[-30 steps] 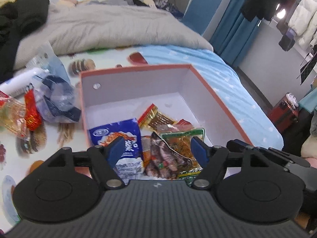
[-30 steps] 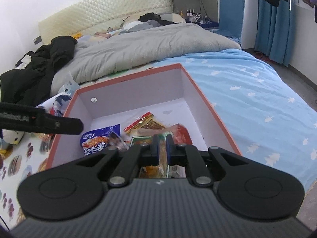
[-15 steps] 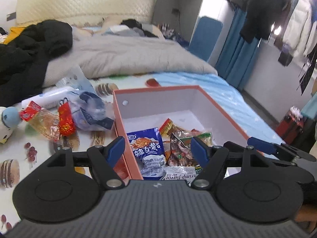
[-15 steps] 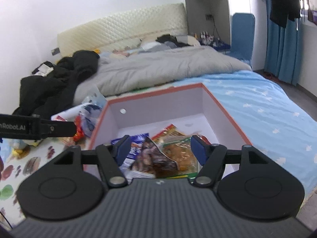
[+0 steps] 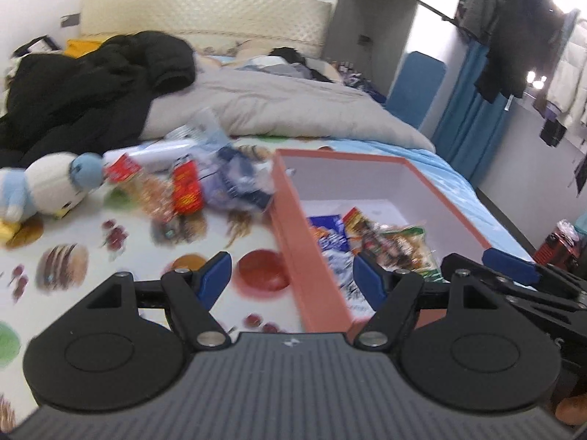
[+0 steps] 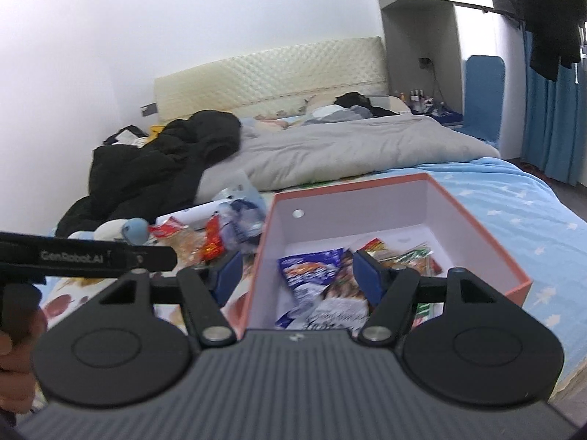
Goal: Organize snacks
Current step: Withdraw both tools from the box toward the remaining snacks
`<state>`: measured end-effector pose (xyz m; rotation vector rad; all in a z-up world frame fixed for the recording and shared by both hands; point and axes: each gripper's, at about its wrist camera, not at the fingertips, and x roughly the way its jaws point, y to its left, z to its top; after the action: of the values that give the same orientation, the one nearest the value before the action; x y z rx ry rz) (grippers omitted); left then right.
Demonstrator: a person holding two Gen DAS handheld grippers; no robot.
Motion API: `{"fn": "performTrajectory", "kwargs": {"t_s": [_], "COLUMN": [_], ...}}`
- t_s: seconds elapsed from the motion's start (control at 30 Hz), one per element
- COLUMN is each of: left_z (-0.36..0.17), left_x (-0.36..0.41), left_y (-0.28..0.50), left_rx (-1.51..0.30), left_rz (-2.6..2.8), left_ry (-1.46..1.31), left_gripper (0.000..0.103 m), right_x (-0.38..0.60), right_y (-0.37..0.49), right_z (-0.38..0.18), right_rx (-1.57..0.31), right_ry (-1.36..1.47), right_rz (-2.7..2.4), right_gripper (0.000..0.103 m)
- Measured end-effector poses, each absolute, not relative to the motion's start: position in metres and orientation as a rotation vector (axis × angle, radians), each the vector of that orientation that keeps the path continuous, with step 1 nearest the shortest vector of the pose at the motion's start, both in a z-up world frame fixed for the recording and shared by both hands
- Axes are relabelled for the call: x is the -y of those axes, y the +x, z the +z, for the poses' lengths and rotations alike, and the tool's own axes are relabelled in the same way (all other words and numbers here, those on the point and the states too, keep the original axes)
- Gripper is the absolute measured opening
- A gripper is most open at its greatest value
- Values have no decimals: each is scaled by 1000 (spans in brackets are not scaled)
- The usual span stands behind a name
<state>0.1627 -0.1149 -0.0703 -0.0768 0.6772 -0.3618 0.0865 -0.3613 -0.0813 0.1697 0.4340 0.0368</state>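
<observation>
- Left gripper [image 5: 290,275]: jaws apart, empty; the orange-walled cardboard box [image 5: 304,242] rises between its fingers
- Right gripper [image 6: 297,275]: jaws apart, just opened, empty; blue-white snack packet [image 6: 312,275] lies in the box ahead
- Loose red snack packets [image 5: 187,190] left of both

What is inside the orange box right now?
The orange box holds a blue snack packet and several other overlapping wrappers. Its near end is hidden by the right gripper.

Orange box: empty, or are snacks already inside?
Partly filled. The orange box holds a blue packet and other wrappers at its near end; the far floor is bare.
</observation>
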Motion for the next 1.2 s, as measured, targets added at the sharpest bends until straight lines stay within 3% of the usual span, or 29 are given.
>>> {"fn": "performTrajectory", "kwargs": {"t_s": [0.7,1.2], "left_z": [-124,-180], "left_x": [10,-48], "left_y": [110,246], "left_rx": [-736,-694], "left_rz": [-182,-83], "left_ry": [-227,-315], "left_gripper": [77,77], "right_x": [284,224], "right_y": [43,148], "right_z": [-104,-129], "right_rx": [-486,-438], "right_ry": [116,130], "right_rz": [207,203], "right_gripper": [69,68]}}
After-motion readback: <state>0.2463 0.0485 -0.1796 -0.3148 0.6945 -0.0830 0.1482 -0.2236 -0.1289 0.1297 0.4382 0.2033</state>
